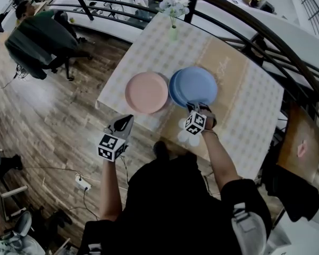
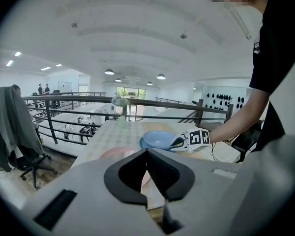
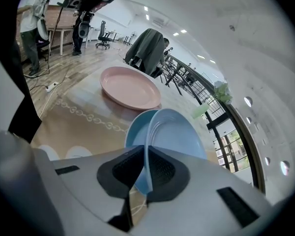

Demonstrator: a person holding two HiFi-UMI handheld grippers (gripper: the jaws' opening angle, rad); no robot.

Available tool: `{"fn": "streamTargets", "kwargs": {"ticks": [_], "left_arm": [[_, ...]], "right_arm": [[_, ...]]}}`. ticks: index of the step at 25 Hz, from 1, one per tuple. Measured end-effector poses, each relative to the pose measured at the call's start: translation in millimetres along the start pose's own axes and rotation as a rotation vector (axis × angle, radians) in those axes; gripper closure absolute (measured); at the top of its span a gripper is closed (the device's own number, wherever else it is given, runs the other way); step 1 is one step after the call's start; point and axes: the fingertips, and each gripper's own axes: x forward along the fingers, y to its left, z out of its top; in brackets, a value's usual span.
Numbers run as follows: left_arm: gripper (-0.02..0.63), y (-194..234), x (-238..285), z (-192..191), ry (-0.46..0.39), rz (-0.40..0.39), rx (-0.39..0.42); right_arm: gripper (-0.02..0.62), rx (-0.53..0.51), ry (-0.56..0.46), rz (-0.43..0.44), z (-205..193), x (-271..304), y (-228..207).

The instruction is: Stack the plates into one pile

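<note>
A pink plate (image 1: 147, 92) lies on the checked table (image 1: 255, 105), a little left of two blue plates (image 1: 194, 86) that rest one on the other. My right gripper (image 1: 194, 109) is shut on the near rim of the upper blue plate (image 3: 174, 132), which is tilted up off the lower blue plate (image 3: 133, 132). The pink plate (image 3: 130, 87) sits beyond them. My left gripper (image 1: 126, 121) hovers off the table's near edge, in front of the pink plate (image 2: 113, 153), its jaws together with nothing in them. From the left gripper view (image 2: 147, 154), the right gripper (image 2: 178, 142) shows at the blue plate (image 2: 157, 137).
A green vase with white flowers (image 1: 173, 28) stands at the table's far end. A beige runner (image 1: 228, 84) crosses the table under the blue plates. Dark railings (image 1: 239, 15) curve around the far side. An office chair draped with a jacket (image 1: 40, 41) stands on the wood floor at left.
</note>
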Motion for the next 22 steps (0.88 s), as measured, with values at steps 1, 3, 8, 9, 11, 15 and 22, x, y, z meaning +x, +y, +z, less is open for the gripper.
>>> {"fn": "streamTargets", "kwargs": {"ticks": [1, 3, 8, 9, 11, 15, 22], "left_arm": [[0.606, 0.9, -1.2, -2.0, 0.003, 0.001, -0.002], [0.606, 4.1, -4.6, -5.7, 0.007, 0.005, -0.008], [0.606, 13.7, -11.7, -9.6, 0.011, 0.014, -0.012], [0.606, 15.2, -12.5, -10.0, 0.012, 0.015, -0.013], [0.606, 17.4, -13.2, -10.0, 0.011, 0.019, -0.012], [0.606, 19.7, -14.1, -11.6, 0.007, 0.020, -0.016], [0.606, 23.2, -18.5, -19.7, 0.016, 0.023, -0.025]], "right_arm": [[0.577, -0.004, -0.001, 0.003, 1.9, 1.5, 2.1], [0.577, -0.011, -0.003, 0.012, 5.7, 6.2, 7.8], [0.577, -0.015, -0.005, 0.032, 15.1, 13.6, 18.2], [0.577, -0.016, -0.003, 0.036, 15.0, 15.3, 20.4], [0.577, -0.022, 0.003, 0.048, 12.5, 19.9, 24.9], [0.577, -0.024, 0.015, 0.060, 8.5, 26.6, 28.7], [0.568, -0.040, 0.046, 0.075, 6.5, 33.3, 32.0]]}}
